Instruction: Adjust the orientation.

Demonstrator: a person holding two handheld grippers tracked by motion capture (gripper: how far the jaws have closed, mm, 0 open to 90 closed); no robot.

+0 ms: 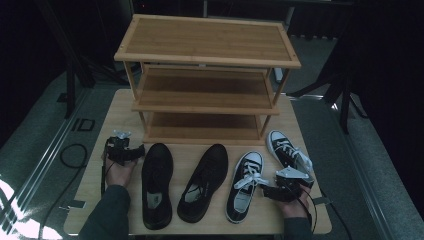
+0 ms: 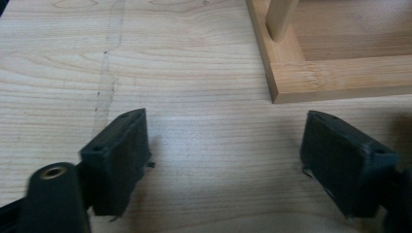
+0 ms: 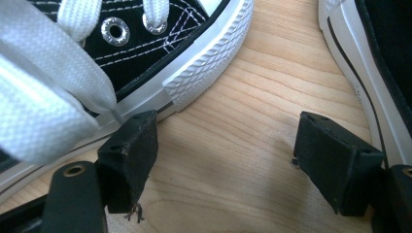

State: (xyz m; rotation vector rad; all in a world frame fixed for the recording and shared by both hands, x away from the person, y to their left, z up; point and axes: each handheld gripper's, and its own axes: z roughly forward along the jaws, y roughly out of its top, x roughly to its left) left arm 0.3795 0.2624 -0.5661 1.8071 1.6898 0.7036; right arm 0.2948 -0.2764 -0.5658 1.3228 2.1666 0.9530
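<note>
Left gripper point(image 1: 131, 154) is resting on the table point(image 1: 95, 175) with jaws spread wide and nothing between them; in the left gripper view the pads point(image 2: 125, 150) are framing bare wood, the shoe rack point(image 2: 311, 77) corner lying ahead and to the right. The nearer black leather shoe point(image 1: 157, 185) is sitting just beside this gripper, toward its jaw side, not touching.

Right gripper point(image 1: 274, 192) is likewise standing open and empty. In the right gripper view its left pad point(image 3: 131, 155) is sitting just beside, perhaps touching, the white rubber sole of the left sneaker point(image 3: 145, 58); the right sneaker point(image 3: 369, 73) is lying close past the other jaw.

Handling judgement: the sneakers are looking light, with soft canvas uppers that will be collapsing under pinch, and loose laces likely to be snagging. The firmer heel collar or rubber sidewall seems the better hold. The leather shoe appears heavier, stiffer and smoother; gripping at the heel opening should be limiting slip.
</note>
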